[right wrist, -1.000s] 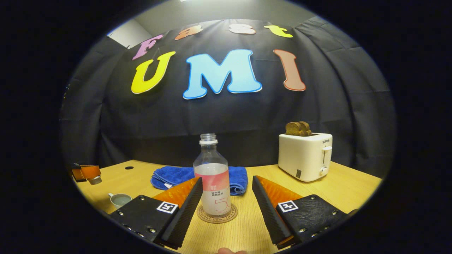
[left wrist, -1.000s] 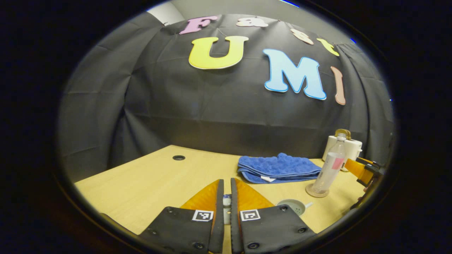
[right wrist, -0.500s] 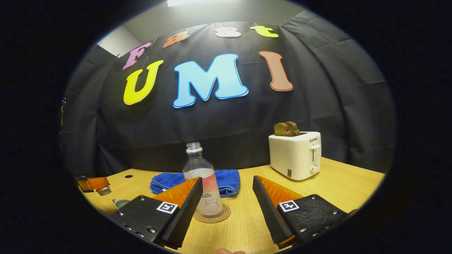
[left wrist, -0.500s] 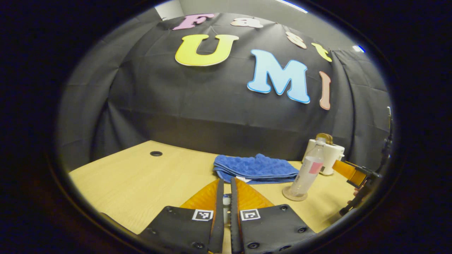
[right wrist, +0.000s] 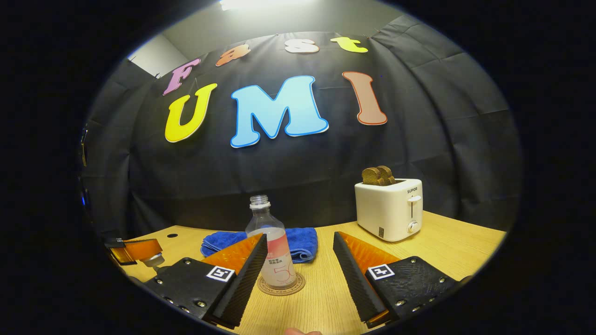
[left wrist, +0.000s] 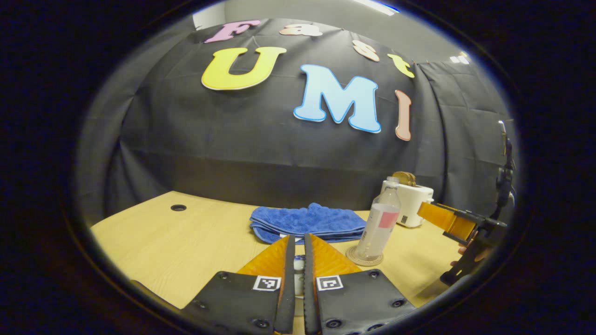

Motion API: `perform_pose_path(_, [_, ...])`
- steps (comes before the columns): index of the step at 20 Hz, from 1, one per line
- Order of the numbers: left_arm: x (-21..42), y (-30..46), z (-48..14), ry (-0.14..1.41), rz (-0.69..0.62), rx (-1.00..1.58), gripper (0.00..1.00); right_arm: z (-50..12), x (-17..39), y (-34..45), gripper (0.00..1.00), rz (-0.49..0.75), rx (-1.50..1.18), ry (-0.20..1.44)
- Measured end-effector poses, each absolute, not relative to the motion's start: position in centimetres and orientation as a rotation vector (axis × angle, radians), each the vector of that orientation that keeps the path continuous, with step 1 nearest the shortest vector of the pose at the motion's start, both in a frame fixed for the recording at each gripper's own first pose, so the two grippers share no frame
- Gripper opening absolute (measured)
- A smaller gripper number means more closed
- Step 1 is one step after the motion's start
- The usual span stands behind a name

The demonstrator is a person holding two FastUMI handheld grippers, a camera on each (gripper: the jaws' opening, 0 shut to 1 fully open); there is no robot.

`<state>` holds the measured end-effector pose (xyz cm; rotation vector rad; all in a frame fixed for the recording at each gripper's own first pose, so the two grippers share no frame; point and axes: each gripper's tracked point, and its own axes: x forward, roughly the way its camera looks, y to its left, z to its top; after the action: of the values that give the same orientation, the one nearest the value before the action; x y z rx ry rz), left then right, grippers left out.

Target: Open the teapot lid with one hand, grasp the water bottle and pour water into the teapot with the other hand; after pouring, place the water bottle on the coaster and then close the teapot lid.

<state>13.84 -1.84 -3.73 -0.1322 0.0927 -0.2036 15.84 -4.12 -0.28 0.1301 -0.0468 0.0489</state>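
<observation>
On my table [right wrist: 447,246]: bottle [right wrist: 272,249], uncapped and upright on the coaster [right wrist: 281,284], just in front of the blue towel [right wrist: 298,242], with the toaster [right wrist: 390,208] well to its right. My right gripper [right wrist: 300,260] is spread wide, empty, fingers short of the bottle. My left gripper [left wrist: 296,265] is pinched nearly closed on a small pale piece, apparently the lid [left wrist: 298,264]; the teapot itself I cannot make out.

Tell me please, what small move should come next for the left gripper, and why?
Probably carry the teapot lid back toward the teapot and lower it on. The water bottle stands upright on the coaster, the right gripper is open and apart from it, and the left gripper holds the lid.
</observation>
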Motion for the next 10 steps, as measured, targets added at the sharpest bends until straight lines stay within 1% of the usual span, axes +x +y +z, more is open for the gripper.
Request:
perform_pose_path(4, [14.0,-3.0,-4.7,0.113,-0.218,-0.092,0.14,-0.1,15.8,-4.4,0.89,0.048,0.15,-0.048])
perform_pose_path(10, [14.4,-3.2,-5.9,0.137,-0.202,-0.055,0.14,0.4,15.6,-4.7,0.89,0.044,0.165,-0.063])
